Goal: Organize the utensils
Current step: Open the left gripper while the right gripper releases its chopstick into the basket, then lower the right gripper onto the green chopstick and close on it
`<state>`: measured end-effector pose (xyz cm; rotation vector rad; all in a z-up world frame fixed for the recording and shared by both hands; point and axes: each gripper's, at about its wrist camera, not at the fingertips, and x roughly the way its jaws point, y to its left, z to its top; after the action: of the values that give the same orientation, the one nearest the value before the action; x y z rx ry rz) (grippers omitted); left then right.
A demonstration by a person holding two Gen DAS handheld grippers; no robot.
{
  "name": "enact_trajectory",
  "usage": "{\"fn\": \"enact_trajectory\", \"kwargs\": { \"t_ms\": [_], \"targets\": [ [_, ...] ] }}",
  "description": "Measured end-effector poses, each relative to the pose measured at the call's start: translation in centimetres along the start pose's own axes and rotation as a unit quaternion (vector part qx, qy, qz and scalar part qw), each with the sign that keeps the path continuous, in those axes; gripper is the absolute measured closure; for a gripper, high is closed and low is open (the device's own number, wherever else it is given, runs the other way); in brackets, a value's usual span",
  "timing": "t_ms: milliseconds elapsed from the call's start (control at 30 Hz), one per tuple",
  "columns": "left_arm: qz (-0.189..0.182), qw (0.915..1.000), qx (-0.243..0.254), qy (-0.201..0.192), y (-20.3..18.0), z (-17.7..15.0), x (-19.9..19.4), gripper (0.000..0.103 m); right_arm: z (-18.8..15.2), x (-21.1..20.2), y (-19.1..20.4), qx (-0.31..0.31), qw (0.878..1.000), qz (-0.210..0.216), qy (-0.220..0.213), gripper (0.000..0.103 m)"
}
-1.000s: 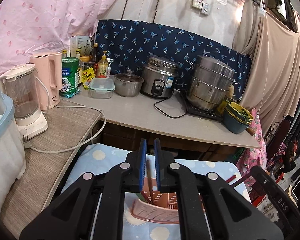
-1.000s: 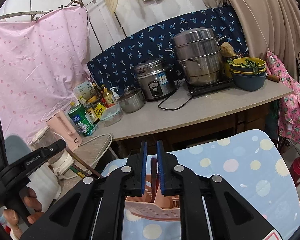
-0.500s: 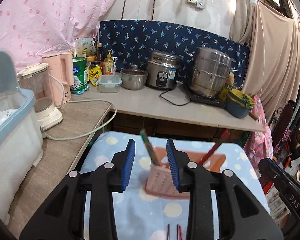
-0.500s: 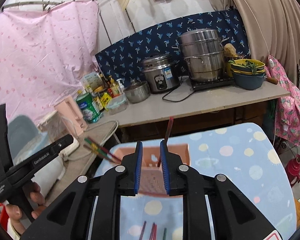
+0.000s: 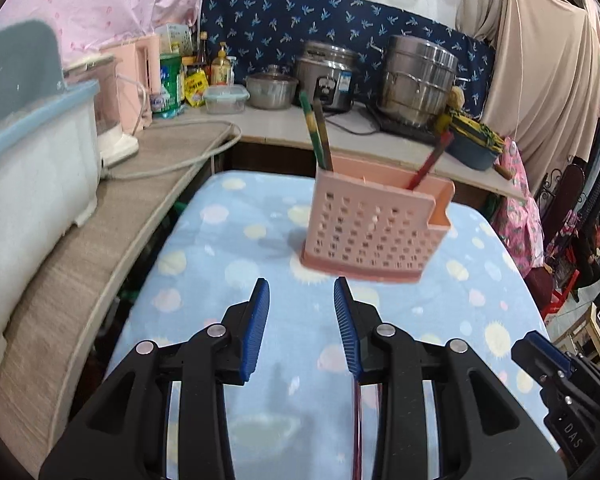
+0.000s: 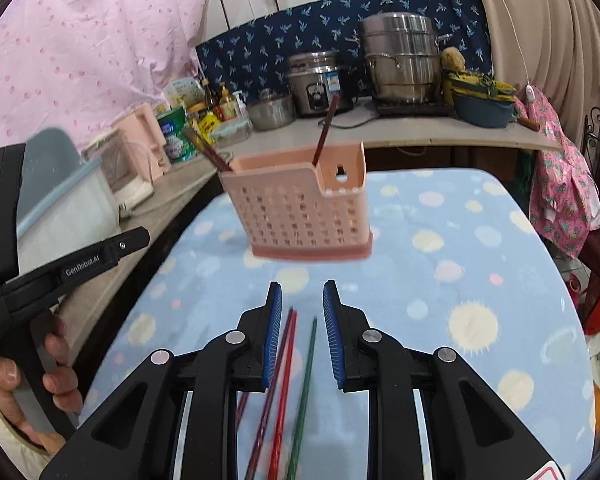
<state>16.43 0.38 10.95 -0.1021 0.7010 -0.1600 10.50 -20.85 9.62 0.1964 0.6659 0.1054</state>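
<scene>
My two handheld grippers: black plastic frames, blue ribbed pads

On my left gripper (image 5: 301, 332) and right gripper (image 6: 299, 332) each black arm carries round silver screws behind the blue ridged fingers (image 6: 271, 332). Left of my right claw, the other unit's side reads "GenRobot.AI" in white, and my bare-skinned hand (image 6: 24, 384) shows a pale cream cuff; "DAS" marks the body right of my left claw

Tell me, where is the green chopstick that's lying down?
The loose green chopstick lies on the dotted blue cloth between the right gripper's open jaws, beside red chopsticks.
</scene>
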Motion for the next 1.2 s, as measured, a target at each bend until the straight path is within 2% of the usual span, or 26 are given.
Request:
{"fn": "enact_trajectory", "kwargs": {
  "t_ms": [333,433,567,800,1200],
  "targets": [
    [0.004,0.9978,0.011,0.066,0.2,-8.0,0.5,0.071,-8.3,-0.3,-0.3,0.005,0.998,-0.004,0.067,0.081],
    [0.012,0.997,0.026,0.071,-0.2,-9.4,0.3,0.071,-10.4,-0.3,0.1,-0.003,0.997,-0.009,0.08,0.081],
    [0.003,0.9956,0.03,0.089,-0.3,-11.1,0.1,0.071,-12.5,-0.3,0.7,-0.013,0.995,-0.009,0.095,0.081],
    [0.0,0.9937,0.038,0.105,-0.6,-12.9,-0.1,0.071,-14.5,-0.1,1.4,-0.013,0.993,-0.004,0.114,0.081],
    [0.001,0.9914,0.045,0.122,-1.2,-14.1,0.1,0.071,-15.1,0.1,1.1,-0.006,0.993,-0.01,0.117,0.084]
  ]
}}
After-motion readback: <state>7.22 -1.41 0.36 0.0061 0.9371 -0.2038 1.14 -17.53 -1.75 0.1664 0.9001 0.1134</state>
